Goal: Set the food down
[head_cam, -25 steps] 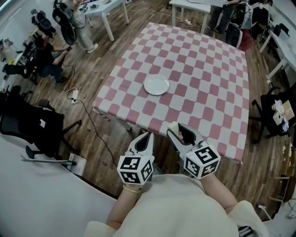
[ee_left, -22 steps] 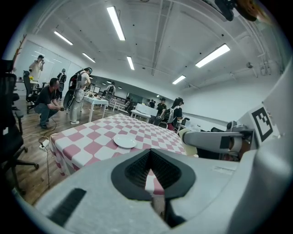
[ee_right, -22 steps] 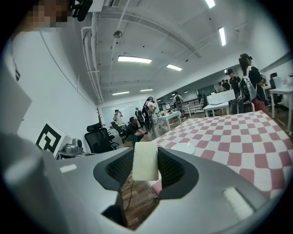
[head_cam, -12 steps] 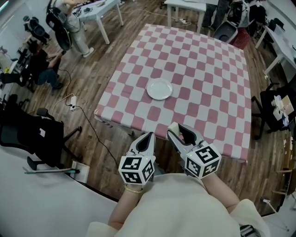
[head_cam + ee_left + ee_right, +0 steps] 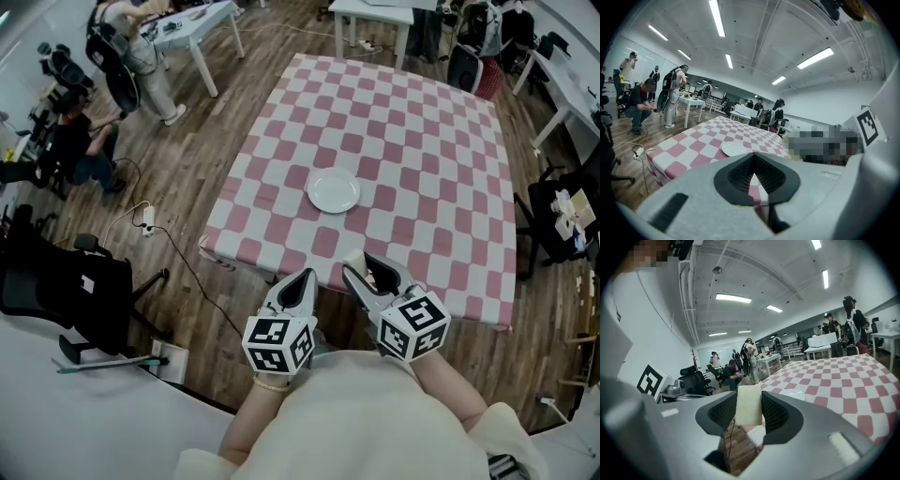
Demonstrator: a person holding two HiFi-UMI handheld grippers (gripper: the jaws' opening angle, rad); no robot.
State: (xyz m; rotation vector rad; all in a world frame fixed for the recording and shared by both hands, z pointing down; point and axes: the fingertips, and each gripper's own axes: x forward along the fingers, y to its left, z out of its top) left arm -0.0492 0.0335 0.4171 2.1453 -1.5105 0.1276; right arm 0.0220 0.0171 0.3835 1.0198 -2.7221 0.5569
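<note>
A white empty plate (image 5: pixel 334 190) sits on the pink-and-white checked table (image 5: pixel 422 141), a little toward its near side. Both grippers hang close to my body, short of the table's near edge. My right gripper (image 5: pixel 367 268) is shut on a pale cream block of food (image 5: pixel 748 405), which fills the gap between its dark pads (image 5: pixel 776 412); the block also shows as a pale food tip (image 5: pixel 353 259) in the head view. My left gripper (image 5: pixel 301 279) is shut with nothing in it, its pads meeting at a point (image 5: pixel 753 158). The left gripper view shows the plate (image 5: pixel 734 149) ahead on the table.
A black office chair (image 5: pixel 66 281) stands on the wooden floor at the left, with a cable and power strip (image 5: pixel 150 217) near it. Another dark chair (image 5: pixel 562 220) is at the table's right. White tables (image 5: pixel 192 23) and people stand further off.
The table and plate have slid lower and to the right in the head view as I come nearer. Both grippers keep their pose and grip.
</note>
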